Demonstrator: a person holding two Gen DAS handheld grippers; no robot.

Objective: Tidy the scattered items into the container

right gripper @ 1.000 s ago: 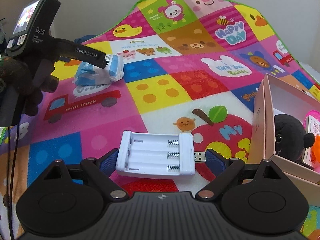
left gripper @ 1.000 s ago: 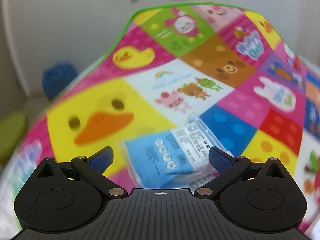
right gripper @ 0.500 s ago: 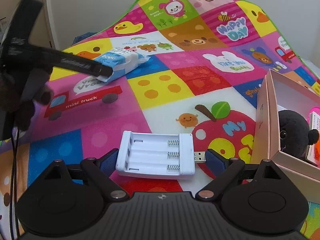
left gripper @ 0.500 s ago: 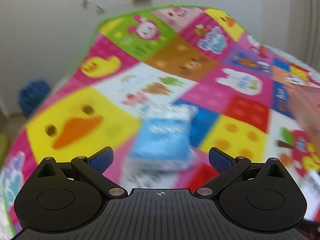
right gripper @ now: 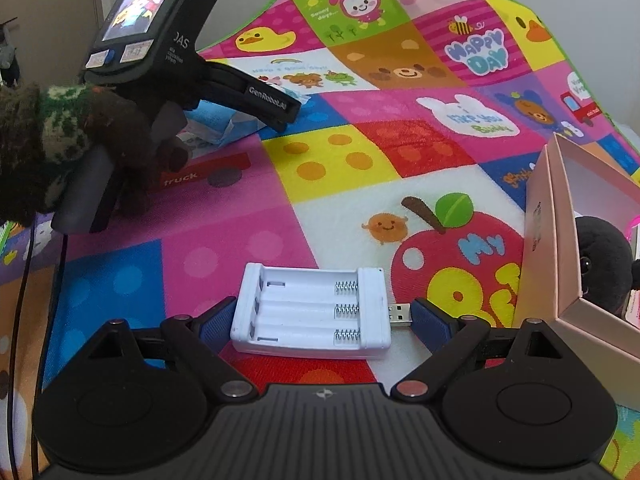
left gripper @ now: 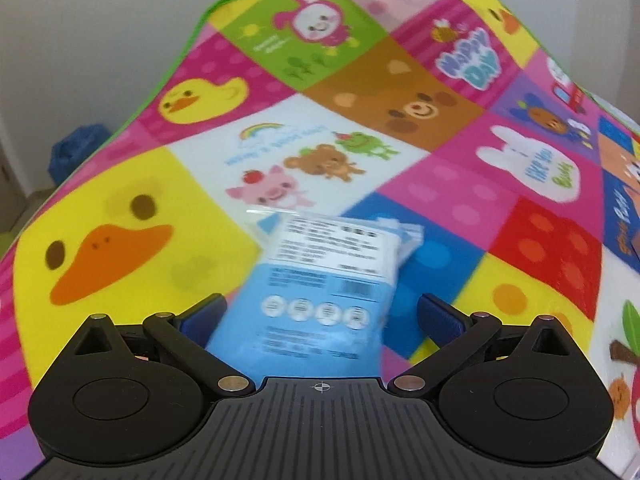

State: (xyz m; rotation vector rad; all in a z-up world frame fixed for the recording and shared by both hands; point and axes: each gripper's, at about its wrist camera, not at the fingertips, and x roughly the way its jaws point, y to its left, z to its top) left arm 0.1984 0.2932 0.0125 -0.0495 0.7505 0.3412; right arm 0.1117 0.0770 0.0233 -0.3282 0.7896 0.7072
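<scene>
My left gripper (left gripper: 320, 316) is spread wide around the blue packet (left gripper: 316, 300) on the play mat (left gripper: 440, 184) — blurred, so contact is unclear. My right gripper (right gripper: 316, 318) brackets the white battery holder (right gripper: 314, 314) — apparently not clamped — near the pink box (right gripper: 560, 248).

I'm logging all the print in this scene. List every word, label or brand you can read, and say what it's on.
"HAPPY DAY": play mat, beside the bee.
"MY": mat's apple.
"truck": mat's red truck.
"Sunny days...": mat's green bunny square.
"GenRoboLab", approximately: finger of the left gripper.
Blue packet: label print too blurred.
Battery charger, pink box: no readable text.
</scene>
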